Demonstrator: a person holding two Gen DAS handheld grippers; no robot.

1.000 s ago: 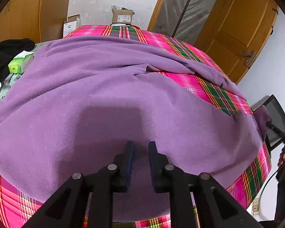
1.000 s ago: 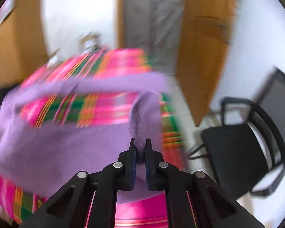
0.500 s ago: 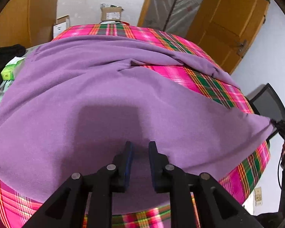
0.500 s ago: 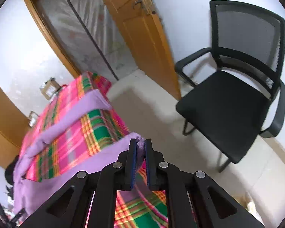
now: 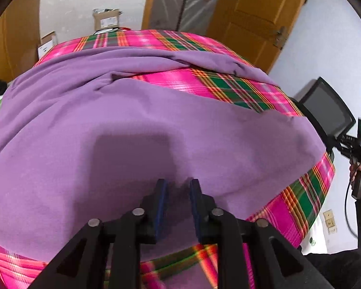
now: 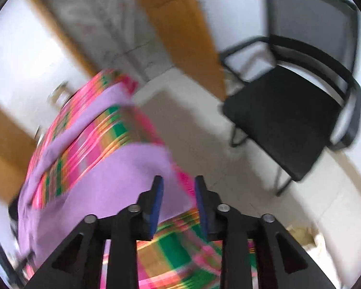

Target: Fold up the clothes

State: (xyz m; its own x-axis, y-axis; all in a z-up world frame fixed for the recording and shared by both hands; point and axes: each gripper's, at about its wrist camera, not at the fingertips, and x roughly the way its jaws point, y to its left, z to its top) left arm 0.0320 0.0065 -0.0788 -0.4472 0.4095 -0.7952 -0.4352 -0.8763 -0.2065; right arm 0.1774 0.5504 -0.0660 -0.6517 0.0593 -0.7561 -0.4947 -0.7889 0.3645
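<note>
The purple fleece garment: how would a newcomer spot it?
Find the table under the pink-and-green plaid tablecloth. Spread across most of it lies the purple fleece garment, one long strip reaching along the far side. It is the only plain, unpatterned fabric there.

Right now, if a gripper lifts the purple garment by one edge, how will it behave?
The purple garment probably sags: it drapes in soft folds over the plaid cloth. Likely light, a thin layer. It may drag the rest along, being one wide piece.
</note>
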